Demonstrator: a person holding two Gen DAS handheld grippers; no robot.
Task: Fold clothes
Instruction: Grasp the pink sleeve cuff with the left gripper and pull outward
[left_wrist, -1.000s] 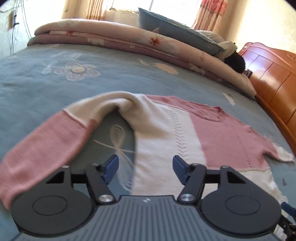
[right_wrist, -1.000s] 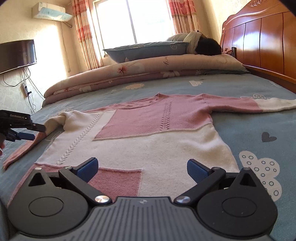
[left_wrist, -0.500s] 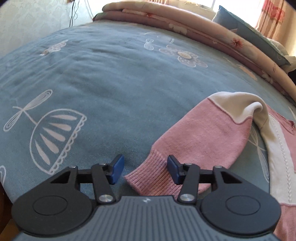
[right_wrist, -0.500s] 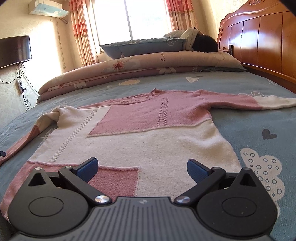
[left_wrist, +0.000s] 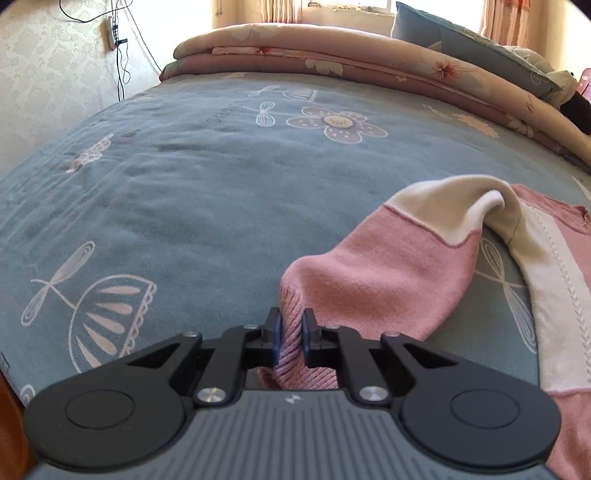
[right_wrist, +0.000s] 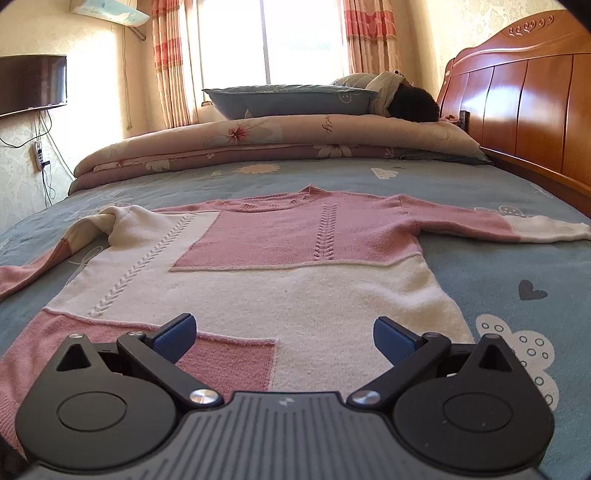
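The left gripper (left_wrist: 289, 334) pinches the ribbed cuff (left_wrist: 291, 354) of the pink-and-cream knitted sweater (right_wrist: 295, 273). The sleeve runs from there toward the sweater's body (the likely fold direction). The right gripper (right_wrist: 284, 338), fingers wide and empty, hovers at the sweater's hem.

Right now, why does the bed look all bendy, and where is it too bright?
Left wrist view: the fisheye lens bulges the bed into a dome, and its corners go dark. Right wrist view: the window glares white, the headboard shines, and the sweater looks sharp.
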